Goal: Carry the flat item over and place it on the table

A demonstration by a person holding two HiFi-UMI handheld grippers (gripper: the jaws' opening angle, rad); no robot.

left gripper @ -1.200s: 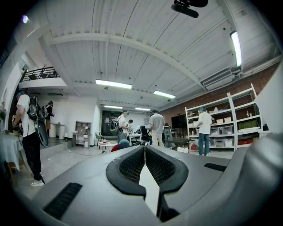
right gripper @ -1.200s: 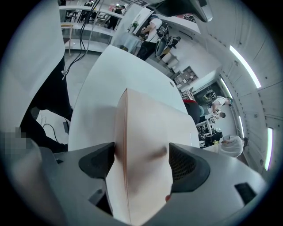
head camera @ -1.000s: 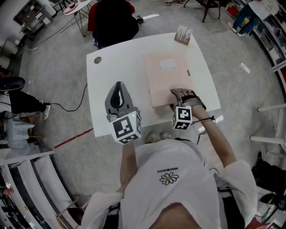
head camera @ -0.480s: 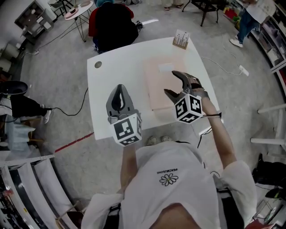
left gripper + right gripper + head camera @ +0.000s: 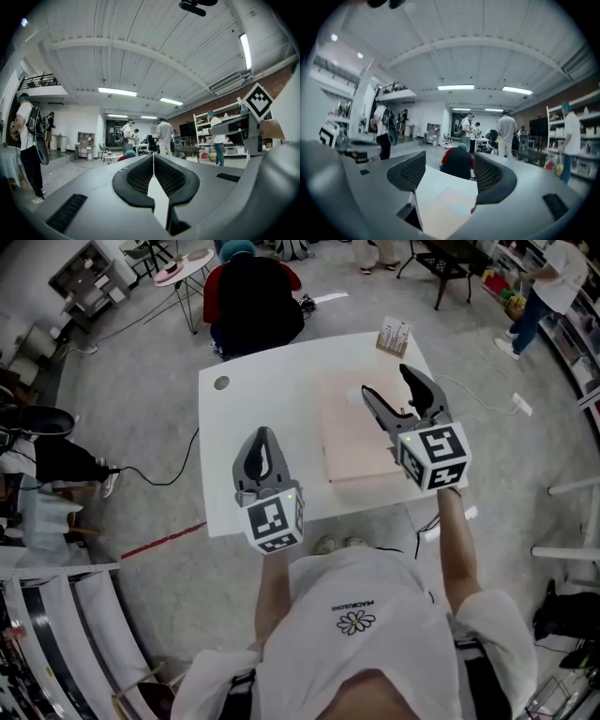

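Note:
A flat pale-pink item [image 5: 356, 437] lies on the right half of the white table [image 5: 253, 409]; it also shows below the jaws in the right gripper view as a pink sheet [image 5: 447, 206]. My right gripper [image 5: 386, 382] hangs in the air above it, apart from it. It is open with nothing between its fingers, and its jaws have just been closing slightly. My left gripper [image 5: 265, 434] hovers over the table's near left part. It is shut and empty, its pads pressed together [image 5: 153, 157].
A small stand of cards [image 5: 394, 337] sits at the table's far right corner, a round grommet [image 5: 221, 383] at its far left. A person in red and black [image 5: 253, 296] sits at the far edge. Cables run over the floor to the left and right.
My right gripper has lifted off the pink item's near edge, risen and rolled upright; the item stays flat on the table. The left gripper has kept still.

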